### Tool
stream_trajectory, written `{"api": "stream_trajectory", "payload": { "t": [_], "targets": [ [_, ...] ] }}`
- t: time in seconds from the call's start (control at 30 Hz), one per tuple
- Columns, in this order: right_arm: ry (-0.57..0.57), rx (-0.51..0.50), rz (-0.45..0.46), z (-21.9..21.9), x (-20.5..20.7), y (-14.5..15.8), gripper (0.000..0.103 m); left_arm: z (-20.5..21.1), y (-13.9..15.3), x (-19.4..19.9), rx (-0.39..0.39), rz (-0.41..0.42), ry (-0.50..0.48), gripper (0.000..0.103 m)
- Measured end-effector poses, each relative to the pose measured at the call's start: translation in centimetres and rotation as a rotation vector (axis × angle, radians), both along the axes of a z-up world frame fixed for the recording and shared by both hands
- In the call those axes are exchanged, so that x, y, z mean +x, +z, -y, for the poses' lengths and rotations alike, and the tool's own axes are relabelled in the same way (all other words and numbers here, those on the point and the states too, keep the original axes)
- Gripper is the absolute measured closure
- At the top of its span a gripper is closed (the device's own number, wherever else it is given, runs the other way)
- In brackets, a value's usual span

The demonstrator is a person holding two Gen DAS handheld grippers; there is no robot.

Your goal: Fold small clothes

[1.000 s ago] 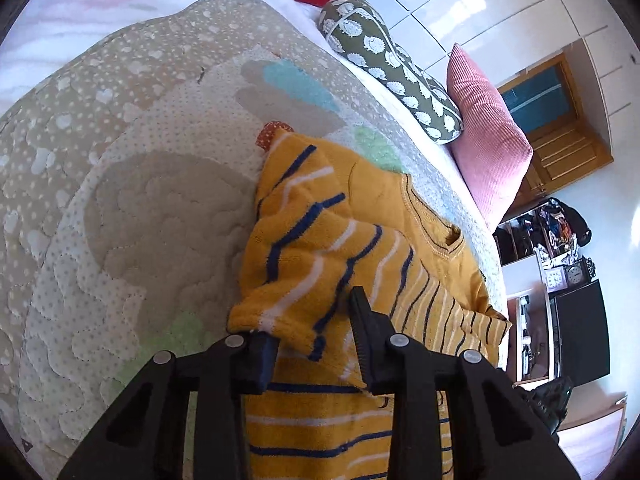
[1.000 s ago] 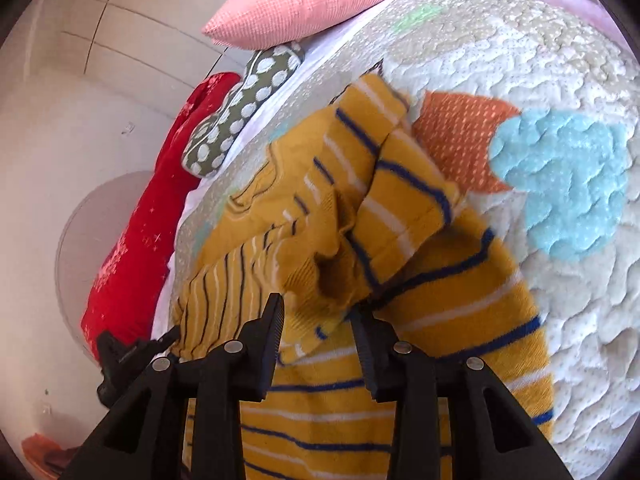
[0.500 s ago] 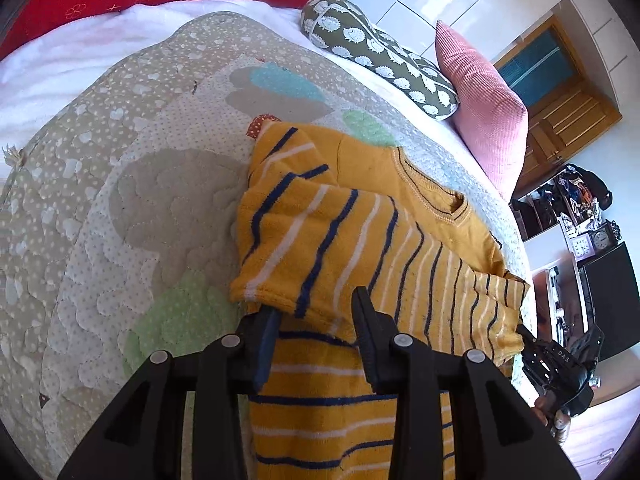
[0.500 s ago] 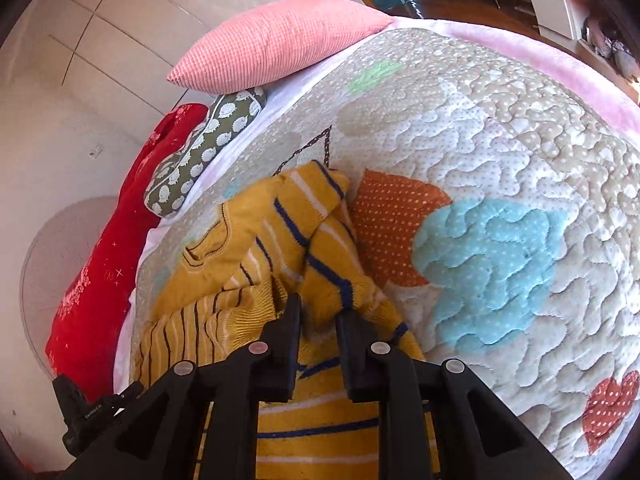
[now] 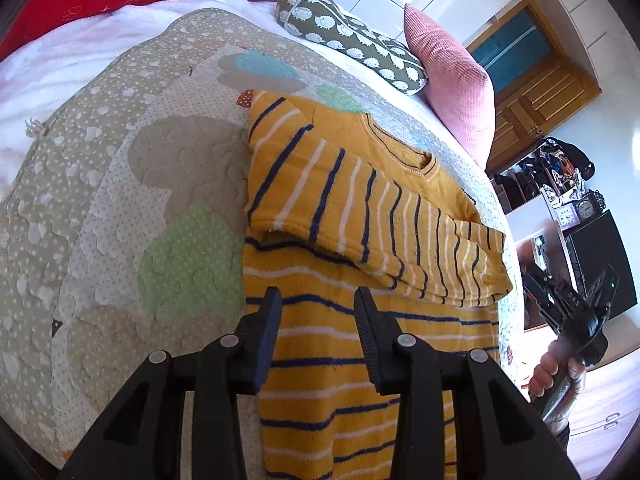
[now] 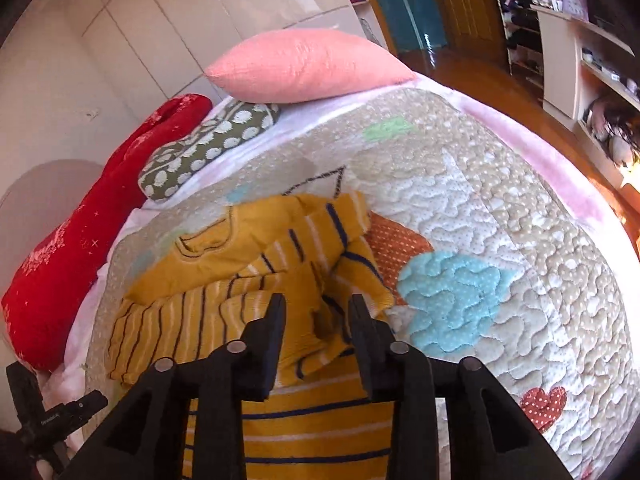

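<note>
- Quilt [image 5: 120, 208]: covered the bed and bore the work.
- Left gripper [image 5: 316, 300]: hovered over the jumper's striped body; jaws part-open and widening a little, nothing between them.
- Jumper [image 5: 360, 208]: yellow with stripes, flat on the quilt, collar towards the pillows; both sleeves [image 5: 452, 248] lay folded across the chest.
- Right gripper [image 6: 316, 308]: above the sleeves; jaws opening, no cloth pinched.
- Progress, as I judged: sleeves were done; the body was not yet folded up.

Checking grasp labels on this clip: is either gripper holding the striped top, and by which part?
Neither. The left gripper and right gripper stand open above the yellow striped top, right jaws opening, no cloth between them.
</note>
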State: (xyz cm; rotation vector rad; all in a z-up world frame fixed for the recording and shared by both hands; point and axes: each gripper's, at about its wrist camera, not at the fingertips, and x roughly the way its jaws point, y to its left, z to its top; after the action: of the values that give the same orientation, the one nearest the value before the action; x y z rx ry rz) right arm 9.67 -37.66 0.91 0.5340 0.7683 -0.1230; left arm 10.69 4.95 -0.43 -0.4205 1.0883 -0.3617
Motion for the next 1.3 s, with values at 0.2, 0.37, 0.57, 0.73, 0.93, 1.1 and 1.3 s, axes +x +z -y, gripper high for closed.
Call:
{"api": "stream_trajectory", "payload": {
  "t": [0.2, 0.37, 0.57, 0.73, 0.93, 1.1, 1.3],
  "targets": [
    [0.044, -0.096, -0.234, -1.2, 5.8, -4.2, 0.085, -1.7, 1.7, -0.8, -0.003, 0.038, 0.038, 0.064],
    [0.088, -0.154, -0.149, -0.5, 6.3, -0.9, 0.099, -2.6, 2.5, 0.5, 0.019, 0.068, 0.077, 0.063],
    [0.009, -0.309, -0.152, 0.5, 8.8, -0.6, 0.098, 1.9, 1.9, 4.6, 0.029, 0.071, 0.039, 0.060],
    [-0.002, -0.277, -0.231, 1.4, 9.4, -3.4, 0.098, 5.6, -3.0, 8.7, 0.369, -0.052, 0.052, 0.061],
    [-0.014, -0.231, -0.140, 1.8, 6.4, -1.6, 0.081, 2.3, -3.8, 8.9, 0.409, -0.052, 0.133, 0.062],
    [-0.044, -0.216, -0.050, 0.1, 4.9, 0.2, 0.080, 1.8, -3.3, 8.3, 0.480, -0.020, 0.164, 0.062],
    [0.096, -0.103, -0.049, -4.0, 6.4, -0.5, 0.080, -0.2, -0.8, 5.3, 0.377, -0.006, 0.186, 0.072]
  ]
}}
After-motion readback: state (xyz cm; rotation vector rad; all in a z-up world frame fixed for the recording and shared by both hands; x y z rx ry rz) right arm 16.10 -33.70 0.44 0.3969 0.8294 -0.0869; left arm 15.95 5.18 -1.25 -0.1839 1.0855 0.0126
